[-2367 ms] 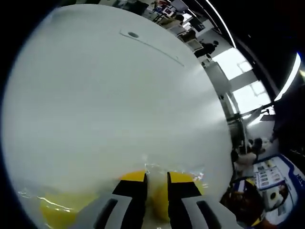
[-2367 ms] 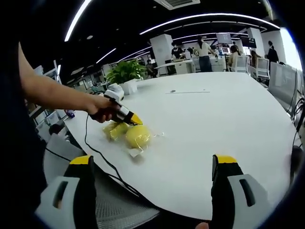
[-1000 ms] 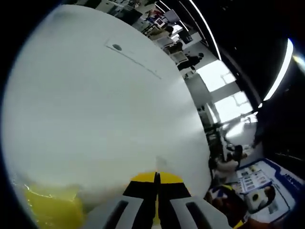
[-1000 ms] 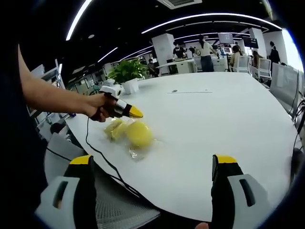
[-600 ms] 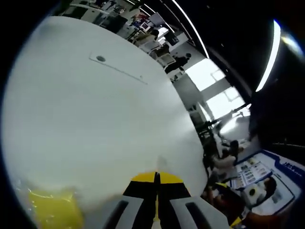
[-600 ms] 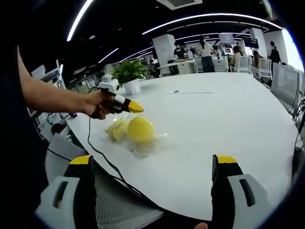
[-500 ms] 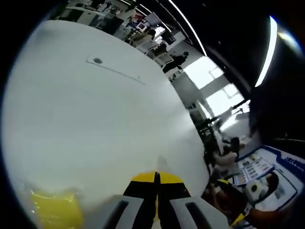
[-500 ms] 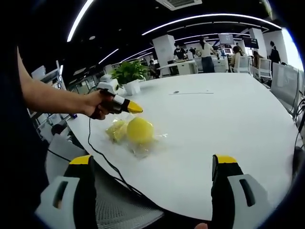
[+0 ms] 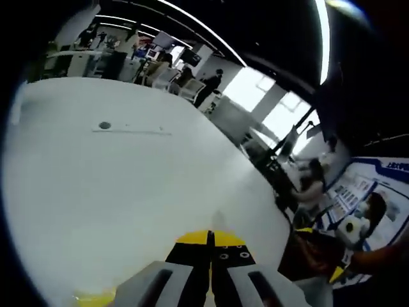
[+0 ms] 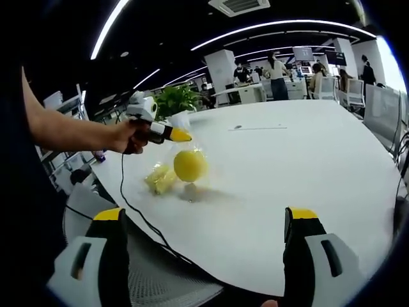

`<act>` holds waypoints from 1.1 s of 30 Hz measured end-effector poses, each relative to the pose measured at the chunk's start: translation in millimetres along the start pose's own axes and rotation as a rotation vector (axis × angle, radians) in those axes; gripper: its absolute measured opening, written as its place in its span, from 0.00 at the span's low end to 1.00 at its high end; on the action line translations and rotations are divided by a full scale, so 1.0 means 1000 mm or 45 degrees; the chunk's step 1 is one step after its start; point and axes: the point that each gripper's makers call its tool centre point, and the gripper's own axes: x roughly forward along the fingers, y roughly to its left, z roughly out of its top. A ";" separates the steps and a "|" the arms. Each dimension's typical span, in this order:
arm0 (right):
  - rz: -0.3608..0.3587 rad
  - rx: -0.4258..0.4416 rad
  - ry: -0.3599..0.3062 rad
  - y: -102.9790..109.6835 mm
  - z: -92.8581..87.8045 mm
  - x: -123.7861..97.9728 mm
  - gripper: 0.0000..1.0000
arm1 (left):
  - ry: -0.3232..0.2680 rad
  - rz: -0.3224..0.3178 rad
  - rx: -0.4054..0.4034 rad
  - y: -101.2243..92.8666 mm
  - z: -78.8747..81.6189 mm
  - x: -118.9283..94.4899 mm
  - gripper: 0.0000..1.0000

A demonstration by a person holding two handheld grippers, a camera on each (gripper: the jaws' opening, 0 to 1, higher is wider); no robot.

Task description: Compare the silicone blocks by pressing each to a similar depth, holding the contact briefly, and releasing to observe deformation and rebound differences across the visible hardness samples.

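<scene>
Where the person's hand reaches out over the near corner of the white table, the left gripper is held level above the tabletop with its yellow-tipped jaws pressed together on the top of a clear plastic bag. In the left gripper view the same gripper shows its two jaws closed flat against each other, no gap between the tips; the film pinched there is too thin to make out from that side. The bag hangs down from the grip, and a round yellow silicone ball sits in it, clear of the table, a soft shadow lying on the surface just beneath it. A second, paler yellow silicone piece in crumpled plastic rests on the table just beside and below the ball, nearer the person; a sliver of yellow shows at the bottom edge of the left gripper view. A black cable trails from the hand down across the table edge. The right gripper is held well back from the samples, over the near table edge, its jaws standing wide apart with nothing between them. On the far part of the table lies a small round dark fitting with a thin seam beside it. A potted green plant stands behind the hand. People stand at desks in the office beyond
</scene>
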 end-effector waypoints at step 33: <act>0.053 -0.087 -0.094 0.018 0.048 0.020 0.96 | -0.148 -0.047 0.362 -0.054 0.070 -0.092 0.00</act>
